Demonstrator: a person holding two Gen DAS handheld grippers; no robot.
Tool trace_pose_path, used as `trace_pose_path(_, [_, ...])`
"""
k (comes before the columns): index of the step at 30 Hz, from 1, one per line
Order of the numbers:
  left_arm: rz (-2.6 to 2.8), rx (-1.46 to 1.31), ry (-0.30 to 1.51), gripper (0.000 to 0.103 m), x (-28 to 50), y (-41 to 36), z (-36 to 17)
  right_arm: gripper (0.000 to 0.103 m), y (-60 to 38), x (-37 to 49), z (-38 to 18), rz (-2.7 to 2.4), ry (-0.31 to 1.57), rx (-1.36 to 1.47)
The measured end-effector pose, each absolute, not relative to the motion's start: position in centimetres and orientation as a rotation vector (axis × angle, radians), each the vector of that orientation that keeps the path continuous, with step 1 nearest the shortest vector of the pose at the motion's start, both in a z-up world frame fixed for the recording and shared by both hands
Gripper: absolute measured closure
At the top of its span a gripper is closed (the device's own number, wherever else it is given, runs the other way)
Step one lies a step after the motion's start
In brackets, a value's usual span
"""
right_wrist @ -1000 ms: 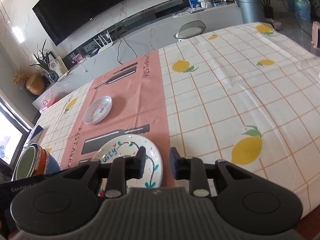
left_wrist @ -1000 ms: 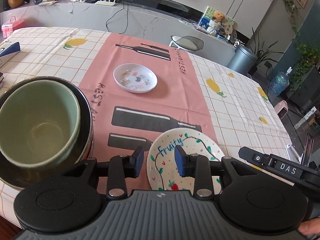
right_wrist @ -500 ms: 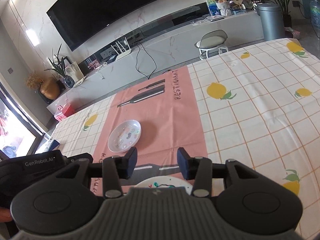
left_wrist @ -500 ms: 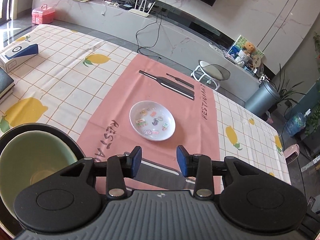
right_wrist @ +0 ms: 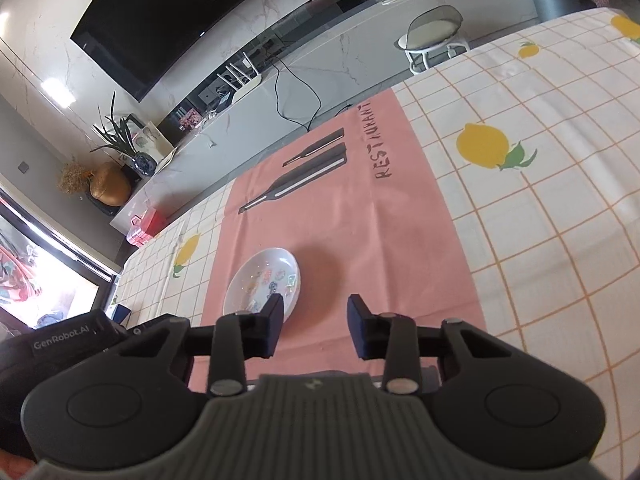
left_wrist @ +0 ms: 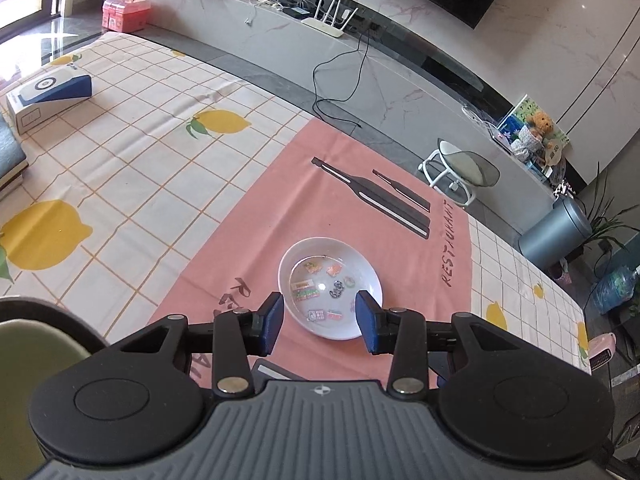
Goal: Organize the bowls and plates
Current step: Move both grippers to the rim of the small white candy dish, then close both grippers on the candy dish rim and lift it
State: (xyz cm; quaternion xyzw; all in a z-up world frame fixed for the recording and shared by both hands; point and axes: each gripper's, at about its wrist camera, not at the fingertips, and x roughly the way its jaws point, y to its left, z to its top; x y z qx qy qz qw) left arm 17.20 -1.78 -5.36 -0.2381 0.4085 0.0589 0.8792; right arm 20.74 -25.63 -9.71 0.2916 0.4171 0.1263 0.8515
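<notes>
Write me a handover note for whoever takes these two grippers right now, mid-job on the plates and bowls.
Left gripper: open, empty, jaws just been opening, aimed at the small white sticker-print dish on the pink placemat.
Right gripper: open, empty, jaws just been closing a little; the dish sits ahead to its left.
Green bowl is nested in a dark bowl at the left gripper's near left.
Done: those two bowls are stacked.
Left: the dish is not yet picked up. Other plates are out of view now.

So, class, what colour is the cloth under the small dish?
Pink, printed with dark bottles; the dish on the cloth shows best from the left wrist.
</notes>
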Motion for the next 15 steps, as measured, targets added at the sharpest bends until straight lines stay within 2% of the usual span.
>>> trace_pose_path(10, [0.221,-0.510,0.973,0.066,21.7,-1.1,-7.8,0.077,-23.5,25.5,-12.6,0.274,0.999,0.698])
trace_pose_path(14, [0.239,-0.522,0.985,0.066,22.2,-0.6,-8.5,0.079,-22.6,26.6,-13.3,0.280,1.023,0.710])
trace_pose_path(15, [0.245,-0.524,0.989,0.067,22.3,-0.6,-8.7,0.082,-22.5,26.7,-13.5,0.279,1.028,0.707])
